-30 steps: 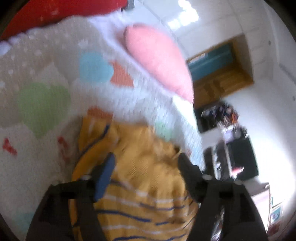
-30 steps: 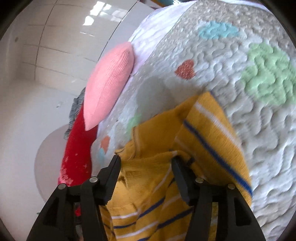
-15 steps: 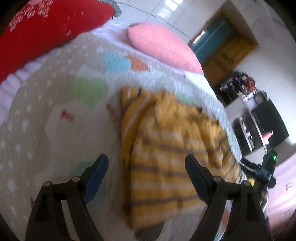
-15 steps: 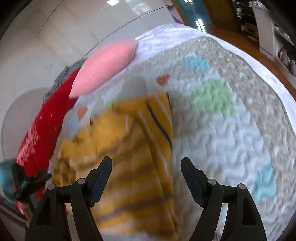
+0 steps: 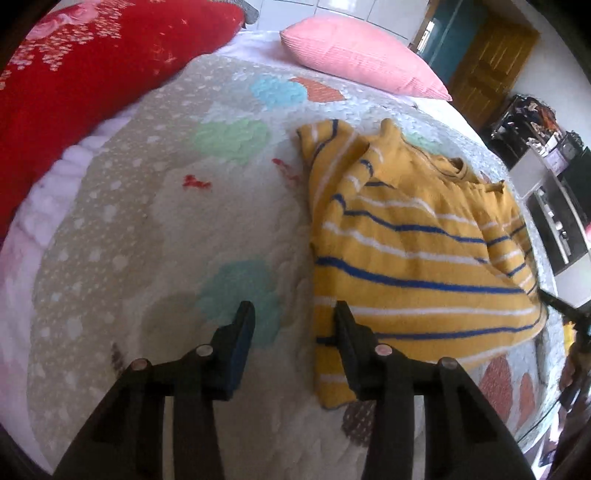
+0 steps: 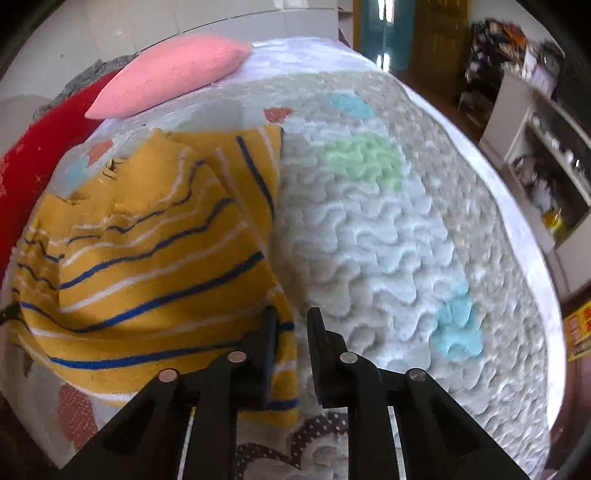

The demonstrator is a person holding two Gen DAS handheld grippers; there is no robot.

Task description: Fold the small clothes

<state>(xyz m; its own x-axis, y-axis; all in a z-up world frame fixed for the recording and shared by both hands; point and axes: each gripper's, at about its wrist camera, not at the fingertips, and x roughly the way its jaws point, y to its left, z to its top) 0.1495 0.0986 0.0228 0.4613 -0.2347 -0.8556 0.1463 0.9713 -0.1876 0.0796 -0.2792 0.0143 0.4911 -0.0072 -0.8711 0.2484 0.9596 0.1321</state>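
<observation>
Bright, even daylight; soft shadows under sweater [image 5: 413, 254]. Glare on doorway [image 6: 384, 33]. Heavy fisheye bending, dark corners. Slight motion blur at right-wrist view's right edge.

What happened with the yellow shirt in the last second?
Both grippers, left and right, let the shirt go and pulled back to its near corners. Their jaws are now closing, the shirt's edge between the right's. The shirt now lies flat. Pink pillow and quilt unchanged.

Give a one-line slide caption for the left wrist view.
Left gripper, jaws closing and empty, hovers beside the yellow striped top on the quilted bedspread.
</observation>
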